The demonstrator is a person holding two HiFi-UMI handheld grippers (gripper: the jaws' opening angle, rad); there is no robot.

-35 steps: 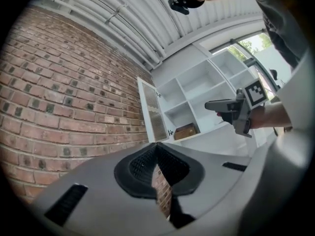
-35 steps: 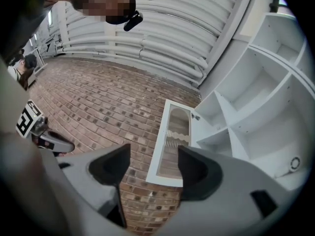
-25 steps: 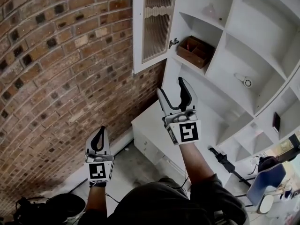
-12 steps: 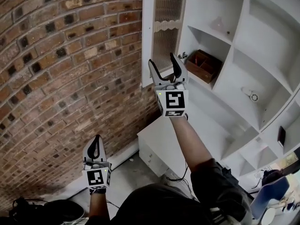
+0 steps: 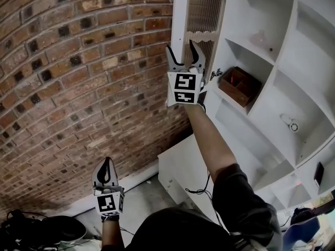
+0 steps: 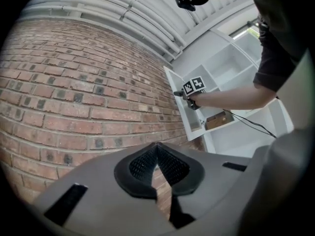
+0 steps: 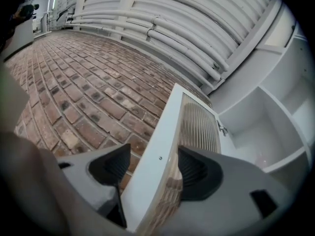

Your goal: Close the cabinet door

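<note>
The white cabinet door point(image 5: 201, 14) with a ribbed glass panel stands open, swung out towards the brick wall. My right gripper point(image 5: 182, 48) is raised to its lower free edge, open, with one jaw on each side of the door frame point(image 7: 170, 132). In the right gripper view the right gripper point(image 7: 152, 162) has its right pad against the ribbed panel, while the left pad stands a little off the frame. My left gripper point(image 5: 106, 163) hangs low beside the wall, shut on nothing. The left gripper view shows the left gripper point(image 6: 157, 149) with its pads meeting.
A brick wall point(image 5: 78, 77) runs right behind the open door. The white shelf unit point(image 5: 272, 51) holds a brown wooden box point(image 5: 238, 85) and a small round white object point(image 5: 289, 123). A low white cabinet point(image 5: 180, 166) stands below. Dark cables and bags point(image 5: 36, 229) lie on the floor.
My right gripper has risen from in front of the lower shelves up to the door's free edge and now straddles it. The left gripper has stayed low and shut.
</note>
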